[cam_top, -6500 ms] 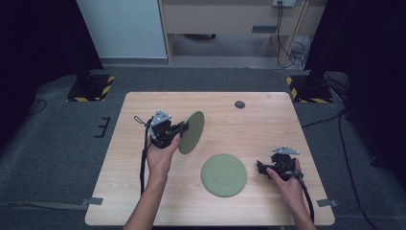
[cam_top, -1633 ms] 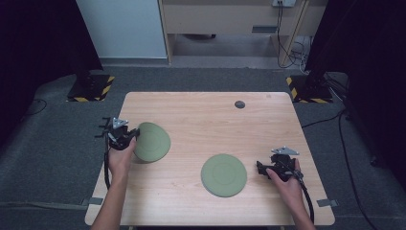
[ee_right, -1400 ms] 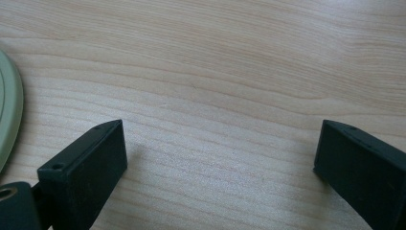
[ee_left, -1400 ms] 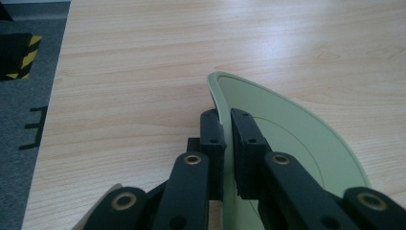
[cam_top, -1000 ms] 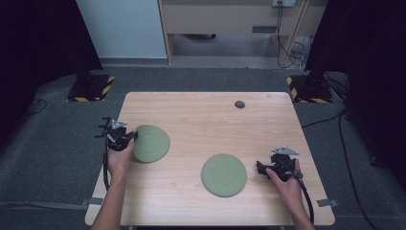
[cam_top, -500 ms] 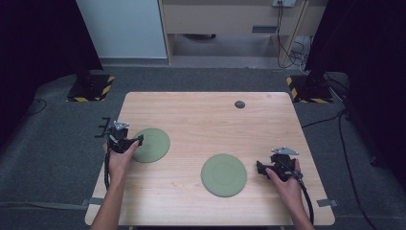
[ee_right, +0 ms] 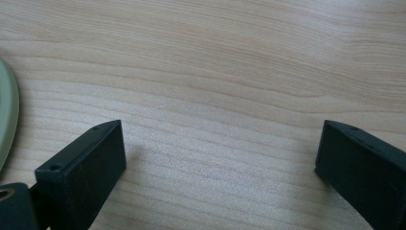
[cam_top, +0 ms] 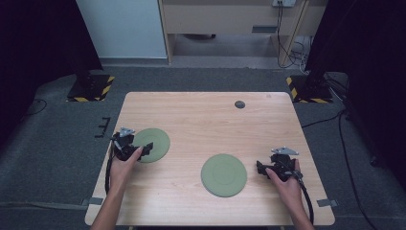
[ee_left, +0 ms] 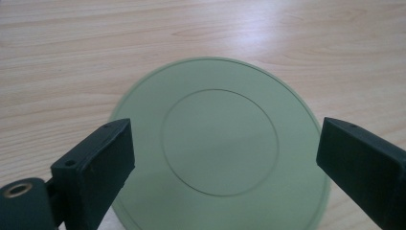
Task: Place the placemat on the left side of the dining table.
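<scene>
Holding your left gripper near the table's left edge, you have its jaws spread wide, just opened, gripping nothing. The left green plate lies flat beneath and ahead of them, its near rim cut off in the left gripper view. It is round, pale green, with a raised inner ring. Your right gripper, near the right edge, stands wide open over bare wood, just right of the second green plate.

Green plate lies flat between wide-spread black jaws.
</scene>
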Demonstrator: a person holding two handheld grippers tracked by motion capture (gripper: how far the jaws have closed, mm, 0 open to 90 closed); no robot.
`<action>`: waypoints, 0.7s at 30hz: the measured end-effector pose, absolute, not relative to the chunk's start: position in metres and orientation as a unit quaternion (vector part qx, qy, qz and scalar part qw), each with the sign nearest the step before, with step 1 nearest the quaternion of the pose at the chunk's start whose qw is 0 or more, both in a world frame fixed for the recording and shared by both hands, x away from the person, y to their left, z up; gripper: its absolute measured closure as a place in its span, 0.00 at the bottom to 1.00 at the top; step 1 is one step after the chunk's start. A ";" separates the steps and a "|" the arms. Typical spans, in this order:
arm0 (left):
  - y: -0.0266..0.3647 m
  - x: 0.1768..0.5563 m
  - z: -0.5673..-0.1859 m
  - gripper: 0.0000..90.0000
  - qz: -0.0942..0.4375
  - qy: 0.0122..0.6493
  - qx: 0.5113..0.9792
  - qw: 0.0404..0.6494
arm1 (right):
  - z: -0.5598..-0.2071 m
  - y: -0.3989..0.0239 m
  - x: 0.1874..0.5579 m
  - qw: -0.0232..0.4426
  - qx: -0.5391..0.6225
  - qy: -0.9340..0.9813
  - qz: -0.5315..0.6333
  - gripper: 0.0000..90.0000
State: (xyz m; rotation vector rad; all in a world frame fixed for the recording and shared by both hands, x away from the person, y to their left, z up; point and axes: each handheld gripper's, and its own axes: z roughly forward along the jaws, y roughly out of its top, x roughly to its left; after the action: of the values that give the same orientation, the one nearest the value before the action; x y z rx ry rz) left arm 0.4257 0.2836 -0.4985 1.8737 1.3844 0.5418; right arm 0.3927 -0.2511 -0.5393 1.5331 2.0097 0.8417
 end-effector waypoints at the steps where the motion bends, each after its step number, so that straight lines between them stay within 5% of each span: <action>1: 0.279 0.421 -0.497 0.06 0.210 0.529 0.735 0.368 | -0.539 -0.251 0.393 0.237 0.559 0.733 0.307 0.04; 21: 0.226 0.382 -0.497 0.06 0.183 0.450 0.782 0.390 | -0.539 -0.251 0.393 0.236 0.560 0.733 0.307 0.04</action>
State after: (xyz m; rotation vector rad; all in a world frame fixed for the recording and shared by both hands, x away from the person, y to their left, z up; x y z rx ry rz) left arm 0.3816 0.2262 -0.4967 1.9884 1.1439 0.4645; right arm 0.3928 -0.2511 -0.5392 1.5347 2.0104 0.8409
